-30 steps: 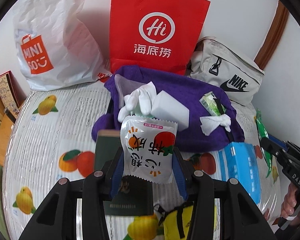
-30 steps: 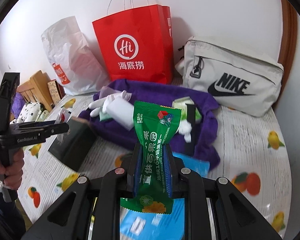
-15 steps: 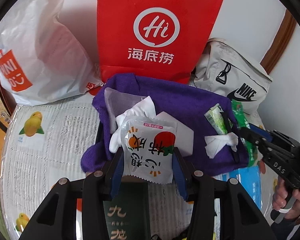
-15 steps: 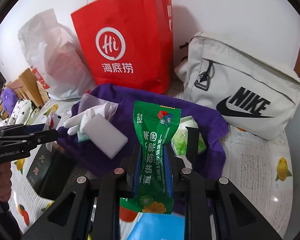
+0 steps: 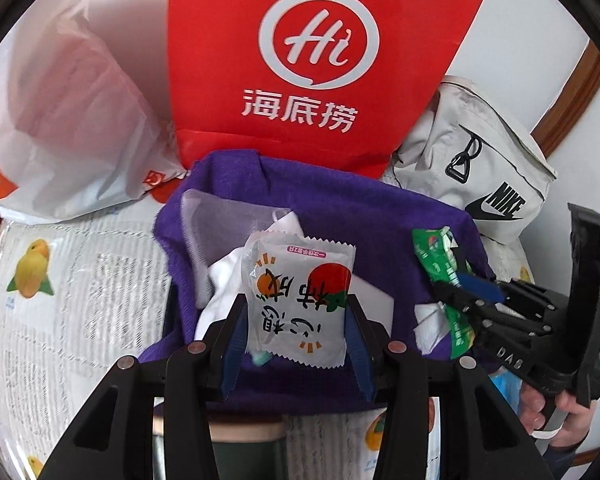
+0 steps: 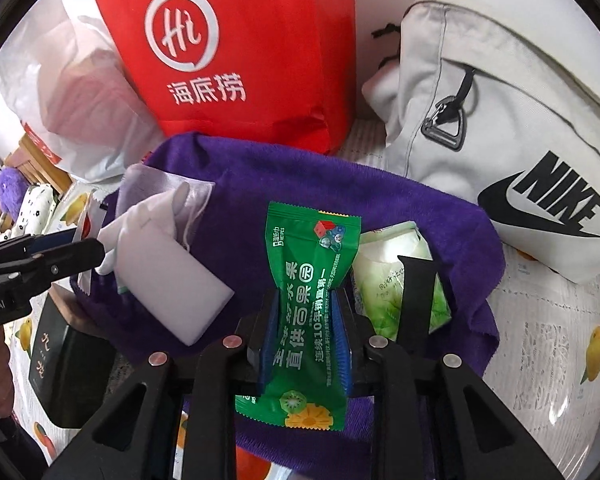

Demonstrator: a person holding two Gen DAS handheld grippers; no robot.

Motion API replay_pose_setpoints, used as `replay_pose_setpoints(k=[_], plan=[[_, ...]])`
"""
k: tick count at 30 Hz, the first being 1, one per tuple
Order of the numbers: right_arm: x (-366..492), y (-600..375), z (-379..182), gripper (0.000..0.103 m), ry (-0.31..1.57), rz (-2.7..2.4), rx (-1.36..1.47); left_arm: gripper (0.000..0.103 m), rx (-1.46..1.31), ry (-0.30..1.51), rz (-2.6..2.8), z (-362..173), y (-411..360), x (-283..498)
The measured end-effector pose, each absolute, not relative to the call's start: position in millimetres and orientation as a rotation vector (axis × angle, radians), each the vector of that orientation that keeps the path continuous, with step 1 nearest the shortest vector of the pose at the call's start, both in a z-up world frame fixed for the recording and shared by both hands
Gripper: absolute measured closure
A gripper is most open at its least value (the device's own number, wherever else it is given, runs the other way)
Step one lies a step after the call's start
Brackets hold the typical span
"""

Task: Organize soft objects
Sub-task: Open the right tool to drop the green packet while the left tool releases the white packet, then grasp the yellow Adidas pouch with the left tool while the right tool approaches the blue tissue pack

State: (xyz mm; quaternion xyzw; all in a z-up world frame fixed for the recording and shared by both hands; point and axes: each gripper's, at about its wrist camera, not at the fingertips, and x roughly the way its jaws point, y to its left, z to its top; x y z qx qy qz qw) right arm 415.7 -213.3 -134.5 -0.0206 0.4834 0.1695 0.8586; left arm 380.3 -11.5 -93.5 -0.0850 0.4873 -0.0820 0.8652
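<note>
My left gripper (image 5: 294,320) is shut on a white snack packet (image 5: 298,296) with orange and red fruit print, held over the purple towel (image 5: 340,208). My right gripper (image 6: 306,320) is shut on a green wet-wipe packet (image 6: 310,280), also over the purple towel (image 6: 380,200). On the towel lie a white glove (image 6: 148,224), a white sponge block (image 6: 172,280), a pale green tissue pack (image 6: 384,280) and a black strap (image 6: 414,296). The right gripper with its green packet (image 5: 440,264) shows at the right of the left wrist view.
A red paper bag (image 5: 312,60), a white plastic bag (image 5: 60,120) and a grey Nike bag (image 6: 500,120) stand behind the towel against the wall. A dark green box (image 6: 60,360) lies left of the towel on the fruit-print tablecloth (image 5: 60,280).
Both grippers have moved forward over the purple towel, each still holding its packet. The bags behind look larger and closer.
</note>
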Motion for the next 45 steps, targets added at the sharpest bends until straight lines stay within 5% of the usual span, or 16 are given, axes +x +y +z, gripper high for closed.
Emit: replay_pose_setpoints(k=[4,10,19,26,45], plan=[[420.3,-213.7,-142.1,0.070,1.041,0.351,-0.040,0.059,-0.179,1.029,-0.178,-96.1,-17.3,394.2],[416.9,-213.5,-144.4,0.048,1.042,0.375,-0.056,0.058,-0.188,1.058,-0.178,-107.8,-22.7,411.3],[398.2,-220.9,-128.5,0.048,1.001,0.366,-0.065,0.052,-0.195,1.059,-0.185,-113.6,-23.2,421.1],[377.9,-227.4,-122.8,0.048,0.987,0.359,-0.052,0.025,-0.188,1.091,-0.167,-116.9,-24.0,420.4],[306.5,-241.1,-99.6,0.048,0.955,0.357,0.007,0.025,-0.201,0.881,-0.170,-57.6,-12.3,323.8]])
